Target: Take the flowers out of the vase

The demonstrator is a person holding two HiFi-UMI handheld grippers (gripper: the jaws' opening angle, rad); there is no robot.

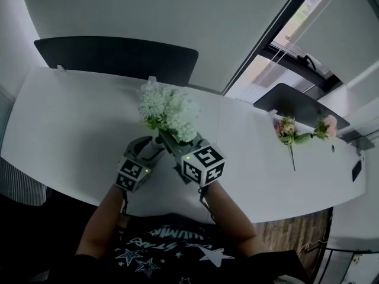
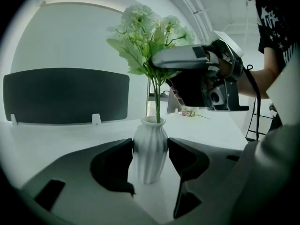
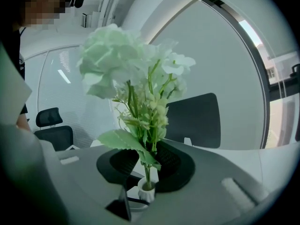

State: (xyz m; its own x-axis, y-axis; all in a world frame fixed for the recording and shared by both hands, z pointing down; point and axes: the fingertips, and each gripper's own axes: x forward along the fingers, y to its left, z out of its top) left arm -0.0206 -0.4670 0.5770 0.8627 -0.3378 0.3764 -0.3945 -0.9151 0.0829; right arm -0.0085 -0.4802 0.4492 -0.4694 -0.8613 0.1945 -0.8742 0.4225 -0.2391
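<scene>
Extraction is the step in hand. The left gripper [image 2: 151, 161] has its fingers pressed narrow on the two flanks of the white ribbed vase [image 2: 150, 142], pinning it to the table [image 1: 77, 117]. The right gripper [image 3: 149, 165] is clamped on the green stems [image 2: 157, 104] just above the vase mouth and below the leaves.

The flowers [image 1: 169, 108], a pale bunch, rise above the right fingers. Their stem ends sit in the vase, directly beneath those fingers and between the left ones. I judge the flowers not yet out, since the stems reach into the mouth.

The next move calls for a straight upward draw along the vase's axis with the right grip firm. Meanwhile the left should hold the vase down so it neither lifts nor tips.

A pink bunch [image 1: 287, 129] lies on the table, well apart on the right fingers' outer side.

Writing: the cube [image 1: 203, 164] shows only square marker patterns, the shirt print is too warped to read, and no brand shows on the vase.
</scene>
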